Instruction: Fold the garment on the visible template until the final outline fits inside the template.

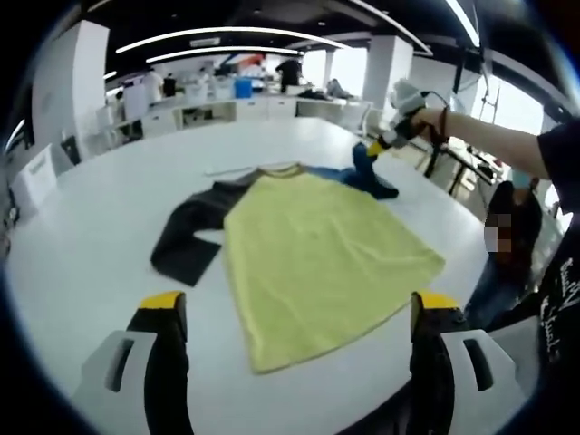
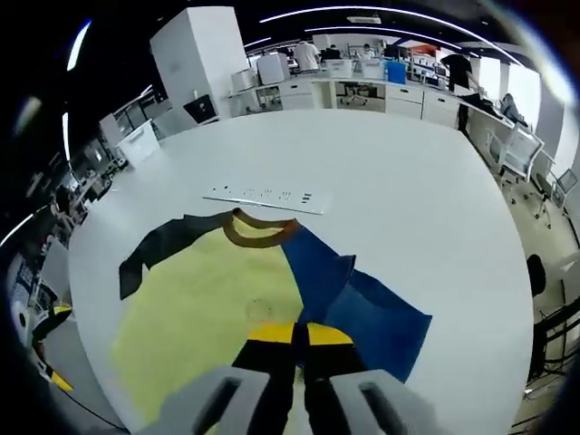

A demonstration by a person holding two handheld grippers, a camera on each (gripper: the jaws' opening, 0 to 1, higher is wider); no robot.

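Note:
A yellow T-shirt [image 1: 317, 245] [image 2: 199, 308] lies flat on the round white table [image 1: 82, 263] [image 2: 390, 163], brown collar [image 2: 258, 231] away from me. Its black sleeve [image 1: 190, 240] [image 2: 154, 245] is spread out to one side. The blue sleeve [image 1: 367, 177] [image 2: 362, 313] on the other side is drawn up off the table, with my right gripper [image 1: 376, 145] [image 2: 299, 333] shut on its edge. My left gripper [image 1: 299, 308] hangs over the shirt's hem with its jaws wide apart and nothing between them.
A thin white strip [image 1: 227, 169] [image 2: 267, 195] with dark marks lies on the table just beyond the collar. A person [image 1: 507, 227] stands at the table's edge. Desks [image 1: 236, 104] and chairs [image 2: 517, 149] ring the table farther off.

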